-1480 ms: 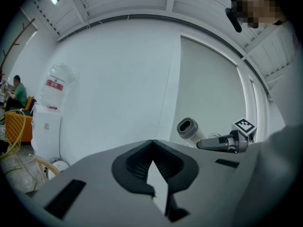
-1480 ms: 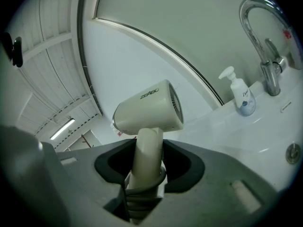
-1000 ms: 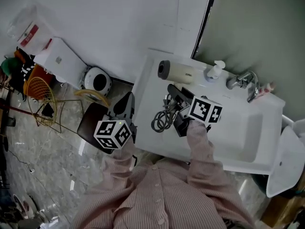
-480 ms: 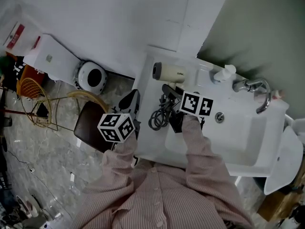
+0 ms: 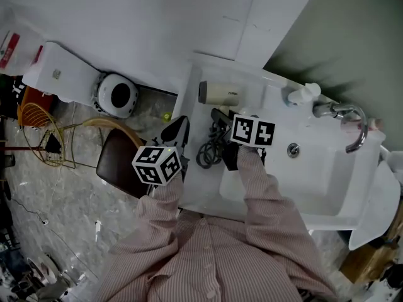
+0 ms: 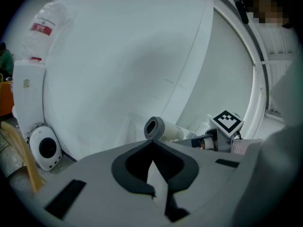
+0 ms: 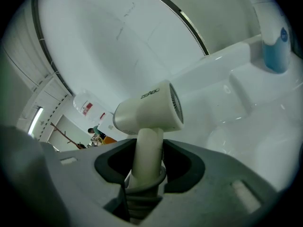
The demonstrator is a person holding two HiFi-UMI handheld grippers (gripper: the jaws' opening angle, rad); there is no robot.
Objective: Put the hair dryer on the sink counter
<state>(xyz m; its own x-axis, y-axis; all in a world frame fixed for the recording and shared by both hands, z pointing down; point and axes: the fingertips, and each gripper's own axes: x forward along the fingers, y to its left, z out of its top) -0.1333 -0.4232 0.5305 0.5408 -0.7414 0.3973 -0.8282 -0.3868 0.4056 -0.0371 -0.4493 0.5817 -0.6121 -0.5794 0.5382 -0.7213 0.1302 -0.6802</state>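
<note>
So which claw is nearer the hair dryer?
Right. The right claw is shut on the hair dryer by its handle; the left claw hangs off the counter's left edge, apart from it.

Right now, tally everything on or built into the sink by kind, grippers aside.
Hair dryer: 1
Coiled cord: 1
Pump bottle: 1
Faucet: 1
Drain: 1
Total: 5
</note>
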